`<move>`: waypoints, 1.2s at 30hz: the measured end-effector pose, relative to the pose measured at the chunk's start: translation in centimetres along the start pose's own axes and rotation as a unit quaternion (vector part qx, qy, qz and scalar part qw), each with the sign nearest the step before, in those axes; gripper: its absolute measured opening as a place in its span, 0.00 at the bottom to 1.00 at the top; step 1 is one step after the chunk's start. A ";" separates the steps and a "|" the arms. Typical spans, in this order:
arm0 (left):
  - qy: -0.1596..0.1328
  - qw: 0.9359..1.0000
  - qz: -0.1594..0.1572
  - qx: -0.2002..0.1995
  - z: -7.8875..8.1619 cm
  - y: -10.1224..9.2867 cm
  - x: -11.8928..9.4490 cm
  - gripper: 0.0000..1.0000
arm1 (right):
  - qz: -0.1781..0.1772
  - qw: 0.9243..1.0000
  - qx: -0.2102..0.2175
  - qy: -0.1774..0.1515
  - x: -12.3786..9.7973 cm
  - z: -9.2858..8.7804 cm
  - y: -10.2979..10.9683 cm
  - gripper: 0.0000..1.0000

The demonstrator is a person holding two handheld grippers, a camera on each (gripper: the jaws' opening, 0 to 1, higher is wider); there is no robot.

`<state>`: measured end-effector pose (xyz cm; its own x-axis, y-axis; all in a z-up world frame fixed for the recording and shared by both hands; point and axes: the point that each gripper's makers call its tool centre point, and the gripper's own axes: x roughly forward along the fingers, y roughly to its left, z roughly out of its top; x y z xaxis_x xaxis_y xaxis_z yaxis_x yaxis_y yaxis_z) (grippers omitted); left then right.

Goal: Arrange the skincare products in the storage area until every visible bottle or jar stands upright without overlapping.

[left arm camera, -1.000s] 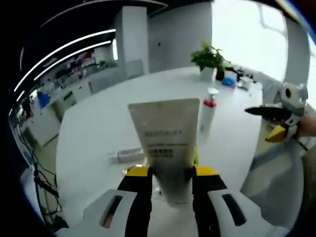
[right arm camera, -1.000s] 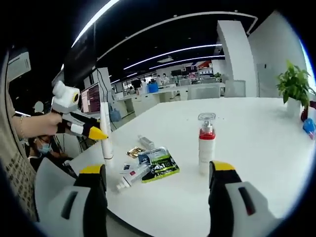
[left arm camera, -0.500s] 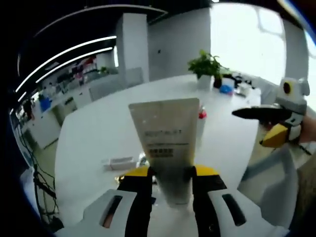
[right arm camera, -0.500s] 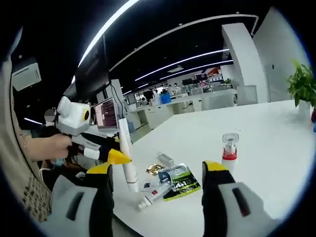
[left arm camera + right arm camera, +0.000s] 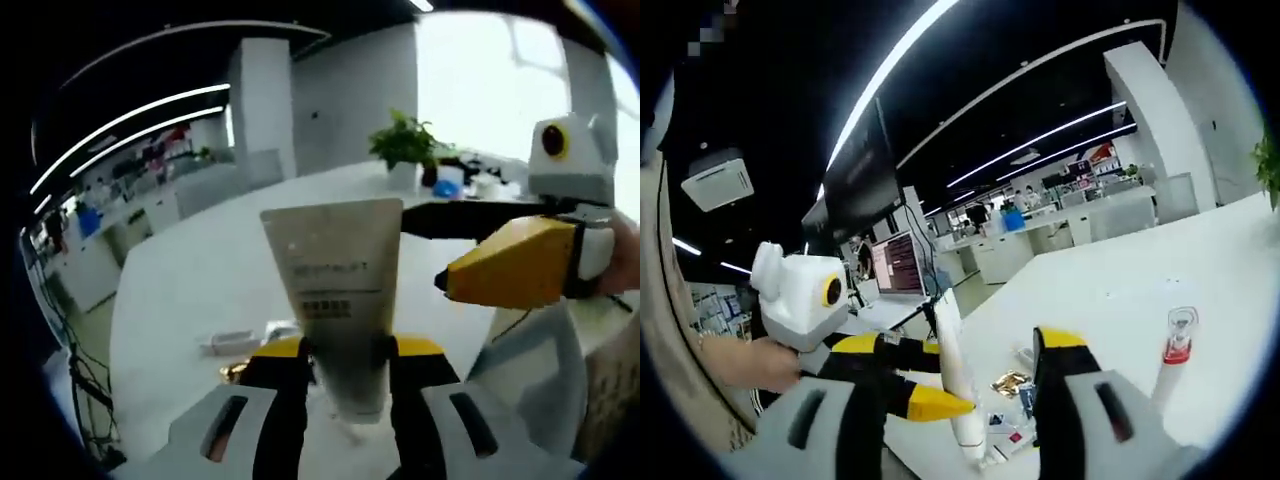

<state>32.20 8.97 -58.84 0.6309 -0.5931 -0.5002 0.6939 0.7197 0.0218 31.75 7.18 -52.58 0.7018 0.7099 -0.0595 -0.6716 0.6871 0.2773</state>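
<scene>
Left gripper (image 5: pixel 345 350) is pinching the white tube (image 5: pixel 338 290) low on its body; we see the tube standing upright between the yellow-tipped jaws, flat crimped end at 12 o'clock, printed label facing the camera. In the right gripper view the same tube (image 5: pixel 952 385) rises from the left gripper (image 5: pixel 930 385) at about 7 o'clock, with a hand (image 5: pixel 750 362) behind it.

Right gripper (image 5: pixel 960 350) has its jaws spread with nothing between them. In the left gripper view it (image 5: pixel 445 250) comes in at 3 o'clock, close beside the tube; we can't tell from here if it touches.

On the white table (image 5: pixel 190 280): a small white box (image 5: pixel 235 341) lies flat at 8 o'clock of the tube. In the right gripper view, a pump bottle with a red collar (image 5: pixel 1175 350) stands upright at 4 o'clock, well apart from the tube. Small packets (image 5: pixel 1012 385) lie flat between the two jaws, too small to identify.

A potted plant (image 5: pixel 403 148) sits at the table's far end, 1 o'clock.
</scene>
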 end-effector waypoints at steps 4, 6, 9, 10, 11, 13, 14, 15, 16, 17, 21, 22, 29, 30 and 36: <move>0.000 1.000 -0.005 0.018 0.2 -1.1 -0.1 0.27 | 0.013 0.999 -0.023 0.018 0.7 -0.5 1.2 0.48; -0.001 1.000 -0.003 0.023 0.4 -1.2 -0.2 0.27 | 0.013 0.999 -0.034 0.026 0.6 -0.8 1.4 0.47; -0.001 1.000 -0.002 0.028 0.5 -1.4 -0.3 0.27 | 0.008 0.999 -0.031 0.030 0.5 -1.0 1.2 0.44; -0.001 1.000 -0.001 0.028 0.5 -1.5 -0.4 0.27 | 0.001 0.999 -0.030 0.034 0.4 -1.1 0.9 0.41; -0.001 1.000 -0.001 0.030 0.5 -1.7 -0.4 0.27 | -0.007 0.999 -0.031 0.038 0.3 -1.2 0.6 0.38; -0.001 0.999 -0.003 0.032 0.5 -2.0 -0.4 0.28 | -0.016 0.998 -0.027 0.048 0.2 -1.5 0.1 0.29; 0.000 0.999 -0.004 0.034 0.5 -2.1 -0.4 0.28 | -0.017 0.998 -0.020 0.051 0.1 -1.6 0.0 0.27; 0.000 0.999 -0.006 0.037 0.6 -2.4 -0.3 0.28 | -0.017 0.998 -0.013 0.051 0.0 -1.5 0.0 0.26; 0.002 0.999 -0.008 0.041 0.6 -2.6 -0.3 0.28 | -0.016 0.998 -0.010 0.053 -0.1 -1.6 0.0 0.27; 0.002 0.999 -0.009 0.045 0.6 -2.8 -0.3 0.28 | -0.017 0.998 -0.010 0.057 -0.1 -1.7 0.0 0.26; 0.002 0.999 -0.012 0.052 0.8 -3.4 -0.3 0.28 | -0.010 0.998 -0.006 0.068 -0.5 -2.1 0.3 0.15; 0.004 0.999 -0.012 0.053 0.8 -3.4 -0.3 0.28 | -0.023 0.998 -0.009 0.066 -0.6 -2.0 -0.1 0.14; -0.004 0.999 -0.029 0.045 1.0 -4.3 -0.6 0.28 | -0.014 0.998 -0.009 0.064 -1.7 -1.8 -0.1 0.09; -0.005 0.998 -0.033 0.044 1.0 -4.5 -0.6 0.28 | -0.010 0.998 -0.007 0.063 -1.9 -1.8 -0.1 0.08; -0.016 0.994 -0.098 0.053 1.4 -5.8 -1.1 0.27 | 0.036 0.996 -0.035 0.070 -3.1 -1.2 0.2 0.07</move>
<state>28.01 4.97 -57.26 0.4893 -0.7310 -0.4756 0.8364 0.5478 0.0185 29.16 5.32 -53.54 0.6138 0.7694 -0.1766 -0.7376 0.6387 0.2190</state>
